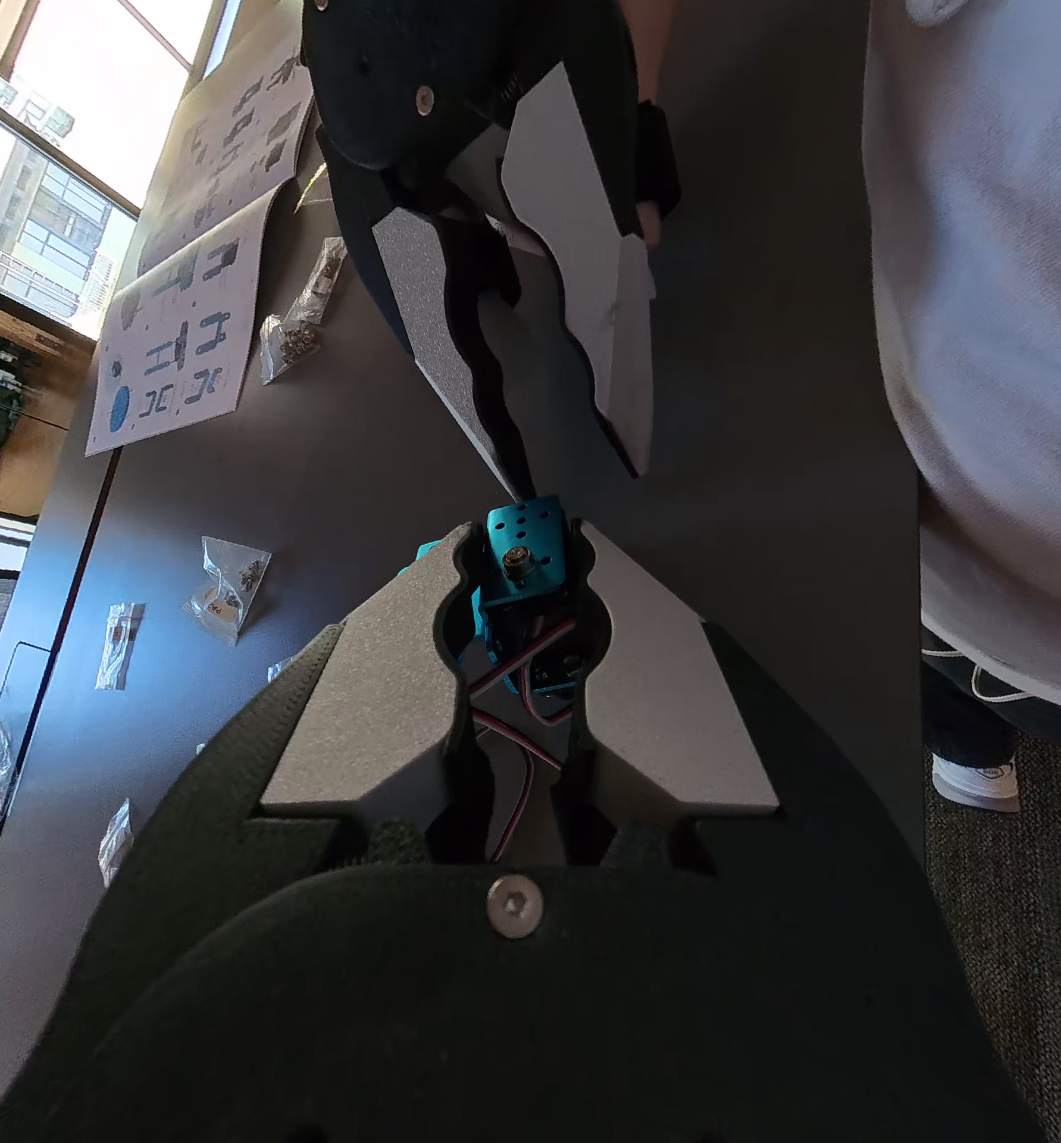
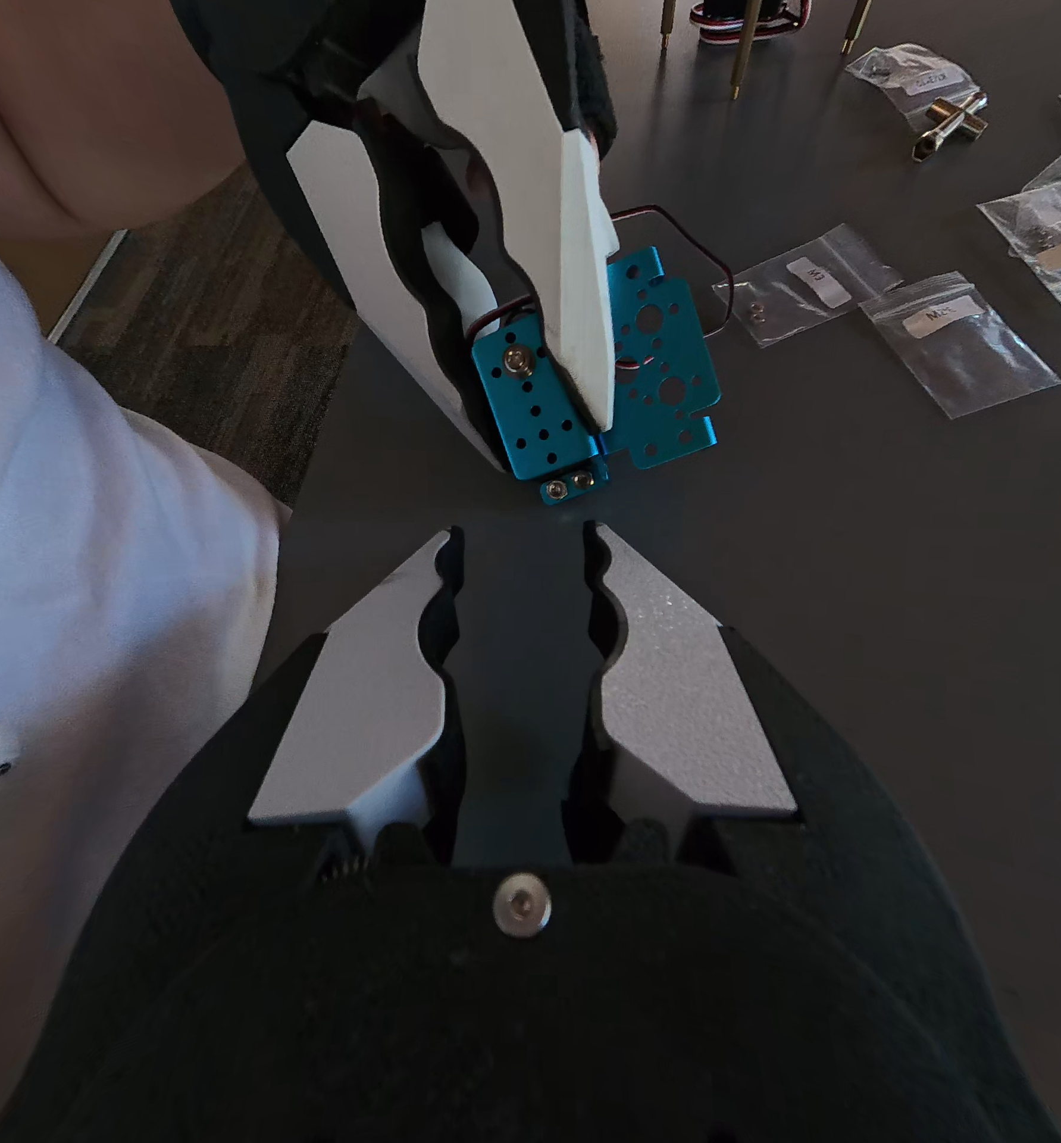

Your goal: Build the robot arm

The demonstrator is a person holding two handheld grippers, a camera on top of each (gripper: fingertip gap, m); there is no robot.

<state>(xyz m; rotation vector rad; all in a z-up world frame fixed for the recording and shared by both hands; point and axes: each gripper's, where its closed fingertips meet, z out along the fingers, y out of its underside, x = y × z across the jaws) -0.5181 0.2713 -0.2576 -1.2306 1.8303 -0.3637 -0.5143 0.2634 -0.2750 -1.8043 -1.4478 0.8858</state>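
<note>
My left gripper (image 1: 524, 538) is shut on a blue perforated metal bracket (image 1: 518, 556) that carries a small black servo with red, white and black wires (image 1: 515, 773). In the right wrist view the left gripper (image 2: 549, 442) comes down from the top and holds the bracket assembly (image 2: 528, 408) just above the dark table (image 2: 824, 618); a flat blue plate (image 2: 664, 377) joins its side. My right gripper (image 2: 521, 532) is open and empty, its tips a short way in front of the bracket. In the left wrist view the right gripper (image 1: 577, 482) has one fingertip right by the bracket's top.
An open instruction booklet (image 1: 188, 297) lies at the far left. Small clear bags of screws (image 1: 225, 581) (image 2: 960, 346) are scattered on the table. A metal cross wrench (image 2: 948, 124) and brass tool shafts (image 2: 735, 49) lie beyond. A person in a white shirt (image 1: 1010, 309) stands at the table edge. Less than 4 cm separates the two grippers' tips. Both grippers' tips are roughly 25 cm from the metal cross wrench (image 2: 948, 124).
</note>
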